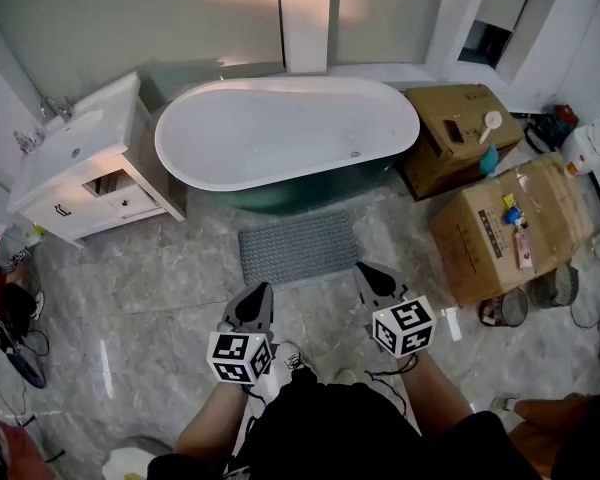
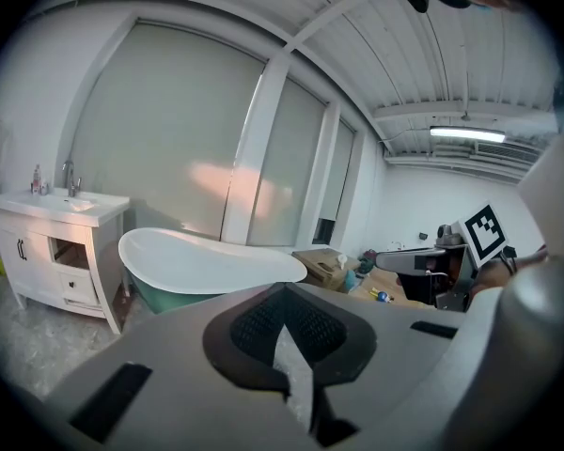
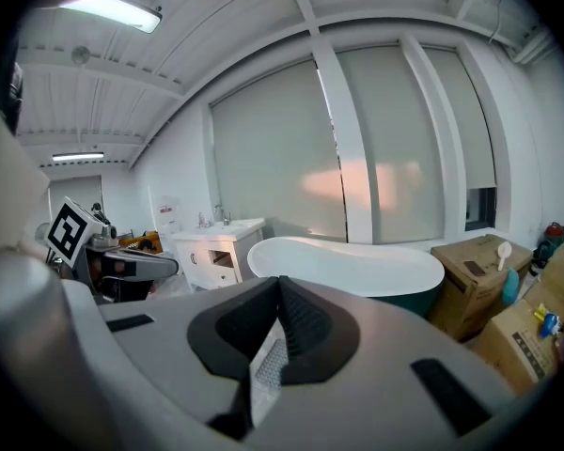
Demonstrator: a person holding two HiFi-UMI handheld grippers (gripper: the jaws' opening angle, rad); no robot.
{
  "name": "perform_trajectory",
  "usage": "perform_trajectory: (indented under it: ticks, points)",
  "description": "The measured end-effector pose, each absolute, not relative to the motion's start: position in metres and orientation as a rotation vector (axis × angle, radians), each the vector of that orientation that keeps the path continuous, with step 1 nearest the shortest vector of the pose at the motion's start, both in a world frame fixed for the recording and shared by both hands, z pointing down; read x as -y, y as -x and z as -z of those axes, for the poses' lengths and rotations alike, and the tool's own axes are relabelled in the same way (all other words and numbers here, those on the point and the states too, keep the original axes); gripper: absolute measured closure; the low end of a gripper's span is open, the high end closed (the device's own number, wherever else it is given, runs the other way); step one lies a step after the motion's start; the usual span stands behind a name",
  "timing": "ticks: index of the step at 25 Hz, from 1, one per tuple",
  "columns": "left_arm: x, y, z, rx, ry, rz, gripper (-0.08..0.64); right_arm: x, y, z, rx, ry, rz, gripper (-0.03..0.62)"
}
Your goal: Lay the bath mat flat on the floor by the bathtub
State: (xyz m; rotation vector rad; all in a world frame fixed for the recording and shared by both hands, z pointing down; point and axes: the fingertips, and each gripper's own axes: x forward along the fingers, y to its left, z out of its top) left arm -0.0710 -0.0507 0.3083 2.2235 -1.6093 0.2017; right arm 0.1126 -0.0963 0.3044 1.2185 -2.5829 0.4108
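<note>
Head view: the left tool (image 1: pixel 258 292) and right tool (image 1: pixel 366 270) hover over the glossy marble-patterned floor (image 1: pixel 130 298), on the near side of the bathtub (image 1: pixel 285 133). Both are pressed together to a point and hold nothing. The bath mat (image 1: pixel 298 246), a grey nubbly rectangle, lies flat just in front of the bathtub, between it and the tools, and touches neither tool. The bathtub is a smooth white oval with a dark green outer wall.

Left gripper view: the left tool (image 2: pixel 286 289) has ribbed black pads meeting at the tip, empty, aimed toward the bathtub (image 2: pixel 207 261).

Right gripper view: the right tool (image 3: pixel 278 282) is likewise closed and empty, facing the bathtub (image 3: pixel 357 261).
</note>
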Motion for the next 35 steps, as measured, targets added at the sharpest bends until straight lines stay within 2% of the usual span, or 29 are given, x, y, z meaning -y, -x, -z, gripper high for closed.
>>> perform_trajectory:
  ticks: [9, 19, 27, 35]
  points:
    - [-0.018, -0.009, -0.288, 1.68, -2.203, -0.217, 0.543, 0.043, -0.179, -0.296, 2.655, -1.14, -0.387, 0.575]
    - [-0.068, -0.035, -0.281, 1.747, -2.161, -0.249, 0.543, 0.0, -0.201, -0.307, 2.692, -1.051, -0.428, 0.575]
    - [-0.096, -0.011, -0.279, 1.781, -2.144, -0.24, 0.543, -0.021, -0.174, -0.31, 2.699, -1.001, -0.417, 0.575]
    - [-0.117, 0.049, -0.274, 1.767, -2.153, -0.207, 0.543, -0.047, -0.114, -0.301, 2.685, -1.017, -0.393, 0.575]
